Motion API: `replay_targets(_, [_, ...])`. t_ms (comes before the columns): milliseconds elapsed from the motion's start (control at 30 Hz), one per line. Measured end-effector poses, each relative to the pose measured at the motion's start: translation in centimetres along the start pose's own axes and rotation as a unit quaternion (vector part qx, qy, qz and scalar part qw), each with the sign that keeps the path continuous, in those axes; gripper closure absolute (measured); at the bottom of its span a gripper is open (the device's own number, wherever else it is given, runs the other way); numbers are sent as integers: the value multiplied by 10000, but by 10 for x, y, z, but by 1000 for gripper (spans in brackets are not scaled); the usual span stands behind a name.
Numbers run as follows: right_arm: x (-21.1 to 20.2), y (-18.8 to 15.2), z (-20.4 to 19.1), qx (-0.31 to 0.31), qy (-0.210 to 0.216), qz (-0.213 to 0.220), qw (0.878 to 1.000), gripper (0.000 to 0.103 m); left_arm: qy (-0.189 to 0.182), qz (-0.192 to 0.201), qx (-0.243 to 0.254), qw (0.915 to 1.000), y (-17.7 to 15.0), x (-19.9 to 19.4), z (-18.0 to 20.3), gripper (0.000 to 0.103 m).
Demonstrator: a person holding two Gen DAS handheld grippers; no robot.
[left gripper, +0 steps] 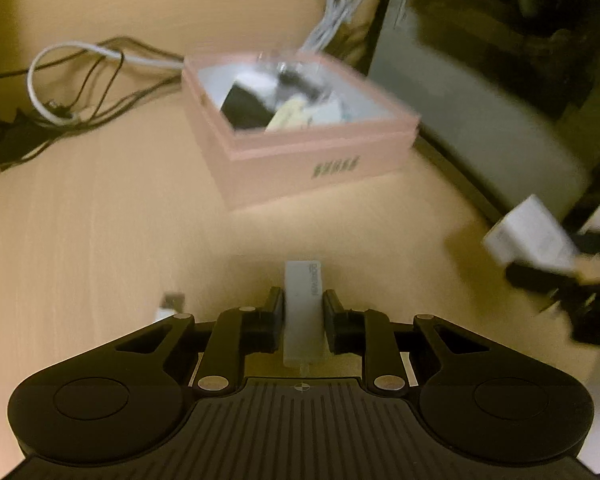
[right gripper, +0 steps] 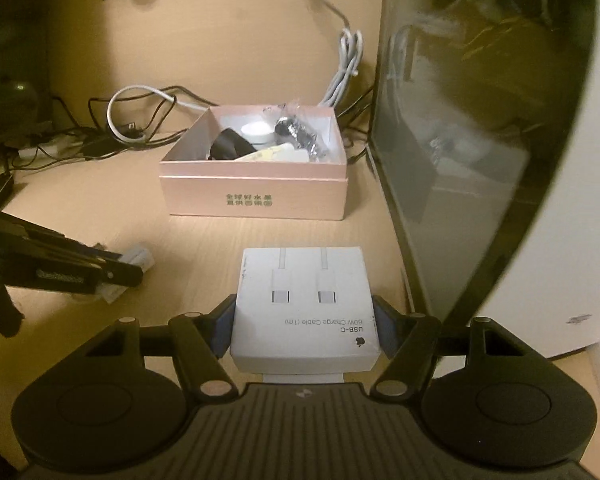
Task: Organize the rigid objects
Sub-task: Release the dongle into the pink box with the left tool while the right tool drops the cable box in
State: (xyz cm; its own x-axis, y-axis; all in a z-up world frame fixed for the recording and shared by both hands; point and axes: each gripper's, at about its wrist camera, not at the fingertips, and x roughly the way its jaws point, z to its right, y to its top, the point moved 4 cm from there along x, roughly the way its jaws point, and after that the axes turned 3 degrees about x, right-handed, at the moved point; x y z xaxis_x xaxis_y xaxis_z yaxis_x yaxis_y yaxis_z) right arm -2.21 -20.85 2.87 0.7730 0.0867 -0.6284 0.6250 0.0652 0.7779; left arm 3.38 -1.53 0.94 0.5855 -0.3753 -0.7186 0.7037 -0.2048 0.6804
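Observation:
My left gripper (left gripper: 302, 304) is shut on a small white rectangular block (left gripper: 303, 308), held above the wooden desk. My right gripper (right gripper: 305, 316) is shut on a white USB-C cable box (right gripper: 304, 304), also held above the desk. An open pink box (left gripper: 300, 136) holding several small items stands ahead on the desk; it also shows in the right wrist view (right gripper: 256, 192). In the left wrist view the right gripper with its white box (left gripper: 532, 236) is at the right. In the right wrist view the left gripper (right gripper: 112, 270) is at the left.
Tangled black and white cables (right gripper: 140, 120) lie behind and left of the pink box. A dark glass-fronted cabinet (right gripper: 460, 140) stands at the right. A small white connector (left gripper: 170, 306) lies on the desk by my left fingers.

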Motion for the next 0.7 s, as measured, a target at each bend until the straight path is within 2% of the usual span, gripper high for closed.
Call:
replay_targets(133, [-14,-1,2,15,-69,124,9999,35,-302,667,-40,9973,44,-33,6,79])
replay_targets(233, [-21,4,3,136,4,245,9996,35,-273,1350,109,9904,102,-54,9,79])
replay_targets(333, [-25,11,2,250,90,366,9990,35,-261,1951,28,9804,163,-63,7,78])
replay_targets(367, [-26,14,1,258,102,404,9988,35,-288,1978,-35,9798,182,-58,6,78])
replay_targets(433, [-25,17,-2,243,81,427,9988,35,-435,1669,-249,9847,204,-35,-1,78])
replay_targets(500, [-22,18,-5,287,81,364,9989,35,-502,1455,-546,9866,211,-9,-12,78])
replay_targets(600, [-18,15,-7,310,108,278,9991,35,-187,1567,-915,9832,197,6,-26,78])
replay_targets(700, [-13,3,-8,177,32,115,9998,35,-173,1481,-1282,9805,166,7,-41,78])
